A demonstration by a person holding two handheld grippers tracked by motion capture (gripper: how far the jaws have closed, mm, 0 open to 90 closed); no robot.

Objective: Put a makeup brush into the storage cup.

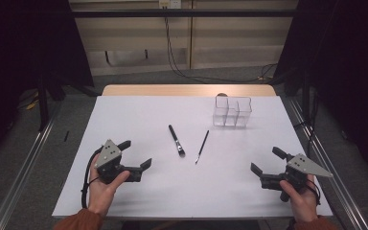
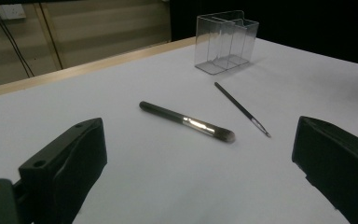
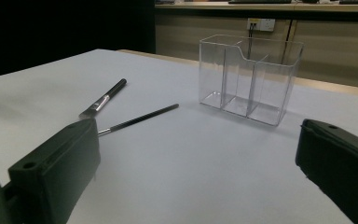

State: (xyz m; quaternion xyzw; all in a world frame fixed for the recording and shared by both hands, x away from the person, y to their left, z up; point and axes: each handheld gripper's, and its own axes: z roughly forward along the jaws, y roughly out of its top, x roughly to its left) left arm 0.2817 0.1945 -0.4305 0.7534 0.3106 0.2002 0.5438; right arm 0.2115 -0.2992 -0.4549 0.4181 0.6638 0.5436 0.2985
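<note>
Nearer the person than the clear organizer (image 1: pixel 232 111), two brushes (image 1: pixel 177 140) lie between the wide-open left hand-held gripper (image 1: pixel 135 154) and wide-open right hand-held gripper (image 1: pixel 265 160).

A white table (image 1: pixel 139 115) with a wooden far edge stands on a grey floor (image 1: pixel 62 120). Behind it is a pale wall (image 1: pixel 230 38) with black cables (image 1: pixel 172 52) hanging from a socket (image 1: pixel 168 4). Dark curtains (image 1: pixel 24 43) hang at both sides. Metal rails (image 1: pixel 24 165) run beside the table.
</note>
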